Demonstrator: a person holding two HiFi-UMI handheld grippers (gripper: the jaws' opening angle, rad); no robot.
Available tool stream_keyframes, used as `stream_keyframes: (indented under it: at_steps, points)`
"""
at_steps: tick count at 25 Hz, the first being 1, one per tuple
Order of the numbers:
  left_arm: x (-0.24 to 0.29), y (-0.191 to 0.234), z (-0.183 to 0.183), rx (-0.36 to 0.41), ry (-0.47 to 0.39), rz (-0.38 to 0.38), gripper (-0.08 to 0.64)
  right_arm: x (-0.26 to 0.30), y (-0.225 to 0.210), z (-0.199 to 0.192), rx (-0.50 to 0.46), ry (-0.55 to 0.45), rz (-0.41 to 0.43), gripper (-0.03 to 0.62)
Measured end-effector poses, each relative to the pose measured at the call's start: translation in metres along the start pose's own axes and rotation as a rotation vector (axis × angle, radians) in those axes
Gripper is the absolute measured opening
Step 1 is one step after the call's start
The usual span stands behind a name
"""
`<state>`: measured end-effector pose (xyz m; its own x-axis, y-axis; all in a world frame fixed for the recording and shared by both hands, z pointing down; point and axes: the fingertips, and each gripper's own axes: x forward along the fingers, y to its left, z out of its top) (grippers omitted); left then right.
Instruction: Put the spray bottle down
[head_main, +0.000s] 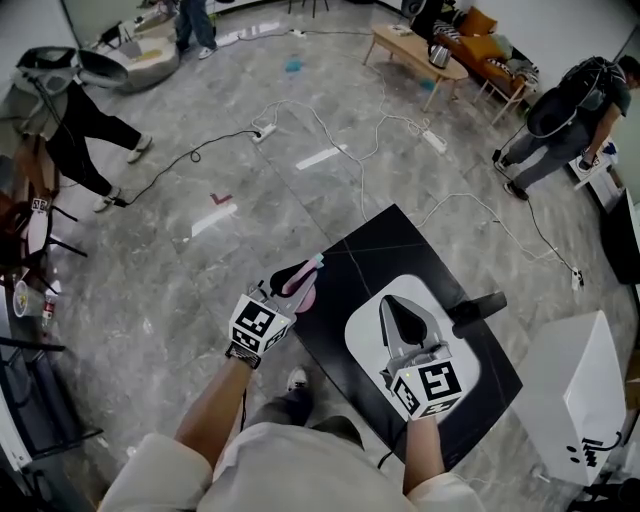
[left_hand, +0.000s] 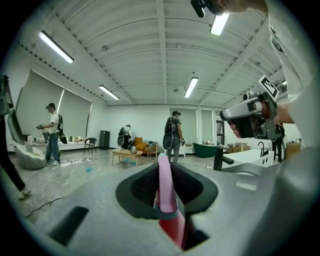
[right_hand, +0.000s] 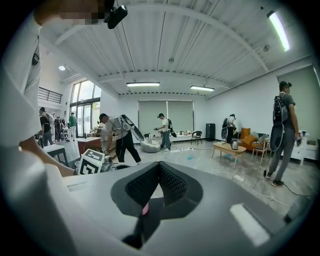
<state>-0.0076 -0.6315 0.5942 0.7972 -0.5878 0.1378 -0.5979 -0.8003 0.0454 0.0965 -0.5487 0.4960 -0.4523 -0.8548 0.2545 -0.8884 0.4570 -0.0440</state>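
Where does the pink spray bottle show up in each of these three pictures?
Head view: pink spray bottle, left of centre, in the left gripper.
Left gripper view: bottle bottom centre, clamped between the jaws.
Right gripper view: only a pink speck low behind the jaws, perhaps it.
Shared landmark: low wooden table.

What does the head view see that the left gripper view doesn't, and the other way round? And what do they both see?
Only the head view: the marker cube on the left gripper, and the wearer's own shoe.
Only the left gripper view: the ceiling lights.
Both: the pink spray bottle clamped in the left gripper's jaws, the right gripper, the black faucet and the wooden coffee table.
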Motion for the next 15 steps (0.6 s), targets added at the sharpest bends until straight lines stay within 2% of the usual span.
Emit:
stream_keyframes:
  at_steps: [15]
  points:
    - [-0.0017, 0.0034, -0.0097, -0.011, -0.02, 0.014, 0.084, 0.0112, -0.0037, -0.0033, 0.013, 0.017, -0.005, 0.008]
